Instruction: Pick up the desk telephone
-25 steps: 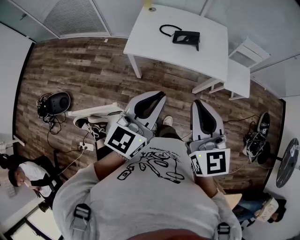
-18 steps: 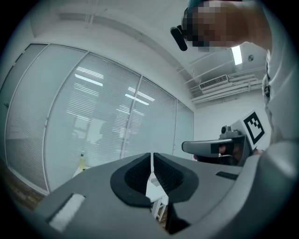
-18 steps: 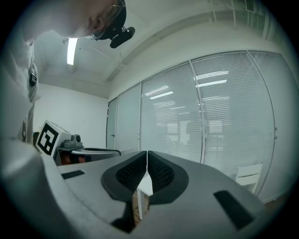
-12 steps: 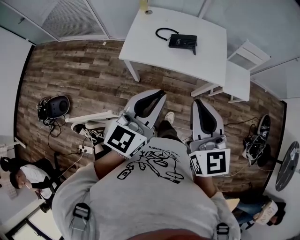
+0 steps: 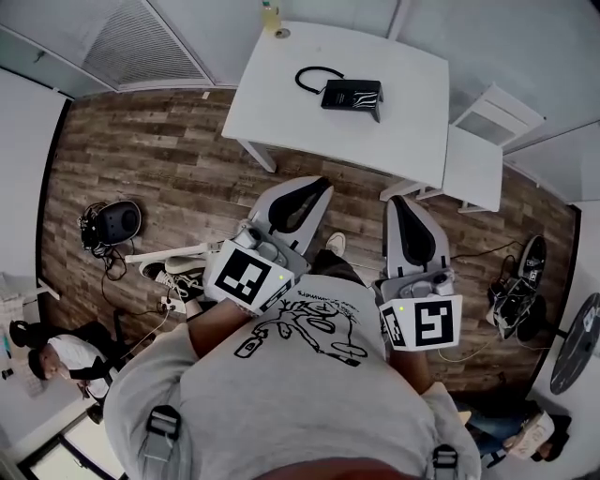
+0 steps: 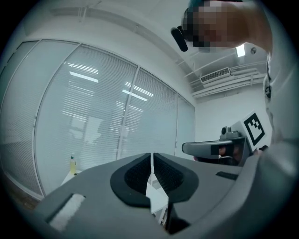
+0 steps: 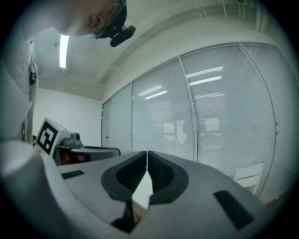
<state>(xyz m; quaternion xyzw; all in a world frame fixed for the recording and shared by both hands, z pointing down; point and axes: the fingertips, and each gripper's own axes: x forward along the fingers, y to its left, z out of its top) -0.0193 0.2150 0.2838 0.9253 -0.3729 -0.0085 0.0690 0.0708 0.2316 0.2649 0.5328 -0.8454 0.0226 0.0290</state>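
A black desk telephone [image 5: 351,97] with a curled cord lies on a white table [image 5: 281,103] at the top of the head view. Both grippers are held level in front of the person's chest, well short of the table. My left gripper [image 5: 314,189] is shut with nothing between its jaws. My right gripper [image 5: 401,208] is shut and empty too. In the left gripper view the jaws [image 6: 152,158] meet tip to tip before a glass wall with blinds. The right gripper view shows the same closed jaws [image 7: 147,156]. The telephone is in neither gripper view.
A small bottle [image 5: 270,16] stands at the table's far left corner. A white chair [image 5: 473,155] sits at the table's right side. On the wooden floor lie a black device with cables [image 5: 112,223] at left and shoes [image 5: 514,295] at right. A seated person [image 5: 56,361] is at lower left.
The table and telephone have drawn closer and shifted left in the head view as the person walks toward them. Both grippers keep their shut pose in front of the body.
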